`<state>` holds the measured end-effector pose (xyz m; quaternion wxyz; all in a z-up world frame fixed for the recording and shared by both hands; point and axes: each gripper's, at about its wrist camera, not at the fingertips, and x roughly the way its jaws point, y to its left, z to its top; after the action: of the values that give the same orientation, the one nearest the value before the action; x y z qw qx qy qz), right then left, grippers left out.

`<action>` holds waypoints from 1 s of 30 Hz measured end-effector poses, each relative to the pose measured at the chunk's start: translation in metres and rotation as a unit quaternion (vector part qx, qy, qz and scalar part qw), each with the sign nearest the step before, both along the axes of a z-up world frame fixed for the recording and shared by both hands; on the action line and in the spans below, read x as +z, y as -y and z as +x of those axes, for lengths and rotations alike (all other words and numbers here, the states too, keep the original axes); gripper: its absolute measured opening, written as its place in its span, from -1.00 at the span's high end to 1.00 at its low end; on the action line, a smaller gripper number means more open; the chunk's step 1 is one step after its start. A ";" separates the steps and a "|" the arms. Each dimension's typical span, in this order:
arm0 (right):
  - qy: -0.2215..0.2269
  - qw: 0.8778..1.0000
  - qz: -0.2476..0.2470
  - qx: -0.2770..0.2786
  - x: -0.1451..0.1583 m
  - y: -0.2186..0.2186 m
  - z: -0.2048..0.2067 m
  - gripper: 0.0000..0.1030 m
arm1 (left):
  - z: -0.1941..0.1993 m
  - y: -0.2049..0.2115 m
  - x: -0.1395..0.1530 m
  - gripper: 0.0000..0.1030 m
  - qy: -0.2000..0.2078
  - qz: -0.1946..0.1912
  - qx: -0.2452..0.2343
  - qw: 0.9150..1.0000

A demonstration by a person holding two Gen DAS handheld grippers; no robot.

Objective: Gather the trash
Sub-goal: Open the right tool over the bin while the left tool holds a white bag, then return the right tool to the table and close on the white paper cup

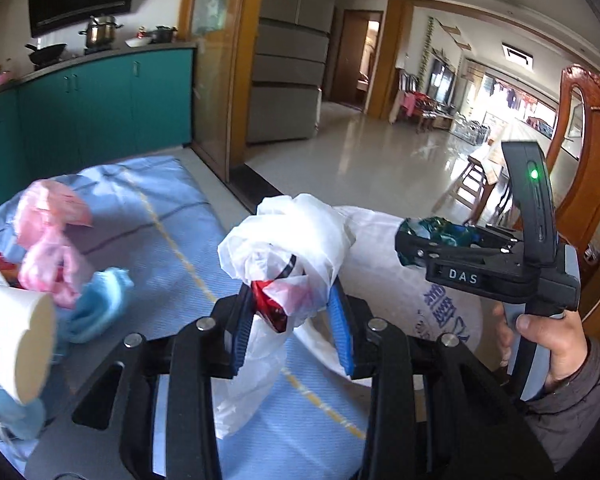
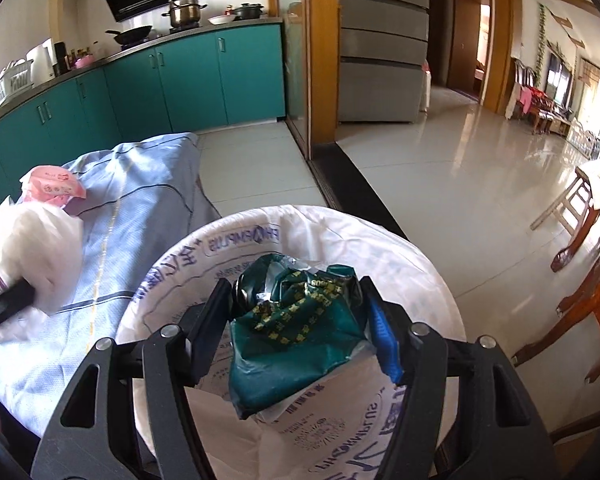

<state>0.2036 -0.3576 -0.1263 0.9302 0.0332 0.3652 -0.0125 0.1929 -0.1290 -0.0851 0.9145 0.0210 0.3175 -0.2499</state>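
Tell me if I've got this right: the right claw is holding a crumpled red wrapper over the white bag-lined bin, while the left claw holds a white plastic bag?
Not quite: the wrapper in the right claw is dark green with gold print, not red, as the right wrist view shows. It does hang over the white bag-lined bin, and the left claw does hold a white plastic bag.

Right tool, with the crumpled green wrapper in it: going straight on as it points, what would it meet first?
Probably the inside of the white printed sack lining the bin; the right tool and the crumpled green wrapper point into its open mouth.
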 end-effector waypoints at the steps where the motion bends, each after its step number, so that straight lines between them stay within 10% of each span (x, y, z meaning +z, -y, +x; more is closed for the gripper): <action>1: 0.000 1.000 0.001 -0.005 -0.001 0.005 -0.003 -0.34 | 0.005 0.009 -0.005 0.26 -0.005 0.003 -0.009 1.000; 11: 0.002 0.999 0.022 -0.035 0.000 0.027 -0.009 -0.57 | 0.030 0.049 -0.029 -0.53 -0.007 0.013 -0.025 1.000; 19: 0.011 0.999 0.034 -0.011 0.007 0.007 -0.003 -0.61 | 0.017 -0.002 -0.009 -0.66 0.059 0.036 0.081 0.994; 25: 0.030 0.997 0.037 0.066 0.019 -0.052 0.005 -0.66 | 0.011 -0.077 0.019 -0.73 0.144 0.080 0.239 0.957; 30: 0.035 0.986 0.017 0.162 0.021 -0.129 0.009 -0.67 | 0.014 -0.162 0.032 -0.78 0.111 0.040 0.343 0.932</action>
<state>0.2125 -0.2282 -0.1056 0.9314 -0.0102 0.3333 0.1459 0.2066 0.0330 -0.0535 0.9723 -0.0248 0.2117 0.0959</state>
